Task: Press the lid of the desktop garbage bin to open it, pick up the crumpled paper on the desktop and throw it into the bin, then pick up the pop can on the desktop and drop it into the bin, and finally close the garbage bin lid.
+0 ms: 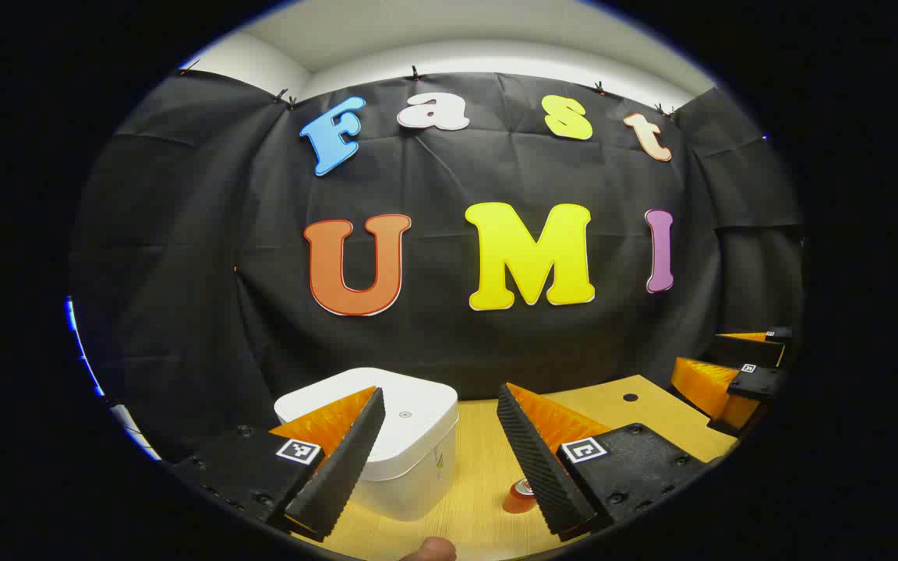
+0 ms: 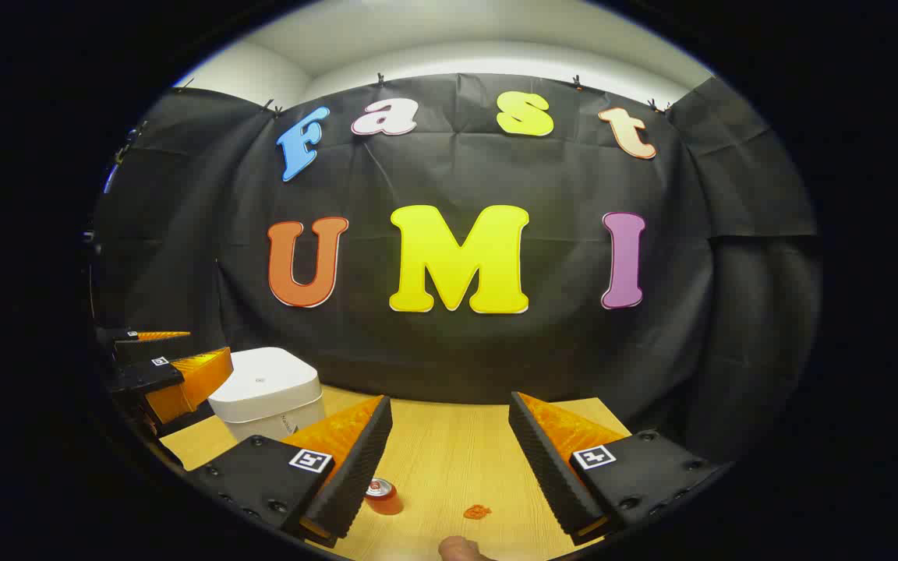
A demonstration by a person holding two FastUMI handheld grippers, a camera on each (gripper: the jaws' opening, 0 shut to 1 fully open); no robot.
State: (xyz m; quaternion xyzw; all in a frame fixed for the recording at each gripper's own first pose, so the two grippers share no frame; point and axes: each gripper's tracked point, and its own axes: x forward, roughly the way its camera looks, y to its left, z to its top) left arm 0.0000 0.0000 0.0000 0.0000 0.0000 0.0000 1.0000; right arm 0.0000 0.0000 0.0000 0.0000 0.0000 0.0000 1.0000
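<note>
The white garbage bin point(image 1: 410, 444) stands on the wooden table with its lid down, partly behind my left gripper's near finger. My left gripper point(image 1: 441, 389) hovers open above the table, nothing between its fingers. A red pop can point(image 1: 521, 495) stands upright to the right of the bin, half hidden by the other finger. In the right gripper view, the bin point(image 2: 266, 393) is at the left, the can point(image 2: 381, 496) stands in front, and a small orange crumpled scrap point(image 2: 477, 512) lies to its right. My right gripper point(image 2: 450, 397) is open and empty above them.
The wooden table point(image 2: 457, 444) ends at the black cloth wall behind. It has a small dark hole point(image 1: 631, 397) near the back right. A tan rounded shape point(image 2: 461, 548) sits at the bottom edge; I cannot tell what it is.
</note>
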